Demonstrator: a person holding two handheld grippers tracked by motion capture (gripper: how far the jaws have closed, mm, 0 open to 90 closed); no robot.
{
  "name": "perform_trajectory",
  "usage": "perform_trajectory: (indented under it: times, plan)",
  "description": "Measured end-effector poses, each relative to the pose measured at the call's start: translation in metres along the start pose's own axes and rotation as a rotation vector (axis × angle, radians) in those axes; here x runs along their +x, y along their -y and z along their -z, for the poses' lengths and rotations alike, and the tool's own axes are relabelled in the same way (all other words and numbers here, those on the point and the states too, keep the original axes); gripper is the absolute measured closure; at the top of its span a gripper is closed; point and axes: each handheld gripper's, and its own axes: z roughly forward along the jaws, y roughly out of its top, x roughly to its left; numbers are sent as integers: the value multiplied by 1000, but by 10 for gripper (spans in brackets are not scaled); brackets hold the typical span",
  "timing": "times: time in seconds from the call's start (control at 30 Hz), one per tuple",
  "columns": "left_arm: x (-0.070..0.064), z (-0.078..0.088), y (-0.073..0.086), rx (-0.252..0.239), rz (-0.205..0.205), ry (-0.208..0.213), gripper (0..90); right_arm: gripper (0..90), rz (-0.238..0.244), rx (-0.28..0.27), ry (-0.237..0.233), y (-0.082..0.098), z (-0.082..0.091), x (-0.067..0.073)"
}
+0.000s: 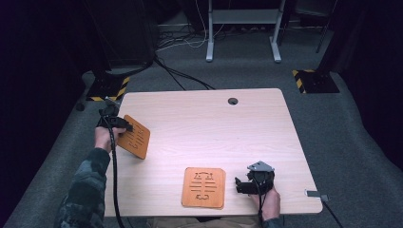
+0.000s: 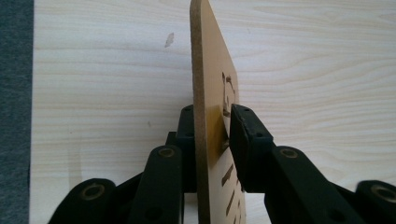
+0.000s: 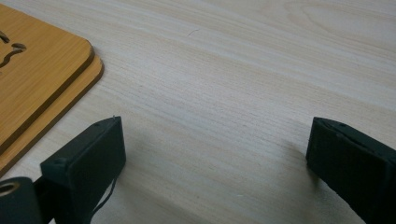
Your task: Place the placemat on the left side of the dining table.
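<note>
Clearly, we are handling thin wooden boards with cut-out patterns. One board is held up in our left gripper near the left edge of the counter, tilted with its lower corner close to or on the surface. In the left gripper view that board stands edge-on between the jaws: the left jaw lies against its plain back, while the right jaw sits at the patterned face with what looks like a sliver of gap near the tip, so we judge the grip loose, or just letting go, rather than firmly clamped.

We take the board to be stiff, light and fairly smooth. It should not bend, but it could slide or pivot in a slack pinch, so the best hold is across its thickness near one edge, on solid wood away from the slots.

The stack of boards lies flat near the front edge of the counter. The right gripper view shows two layers at its corner. Our right gripper rests just to the right of this stack, jaws spread wide with bare counter between them, close to its edge but not touching it.
</note>
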Motion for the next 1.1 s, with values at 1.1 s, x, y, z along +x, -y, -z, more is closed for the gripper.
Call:
perform_trajectory:
  times: [1.1]
  plan:
    - [35,-24,9,1,88,20,528,37,-2,1,0,0,0,0]
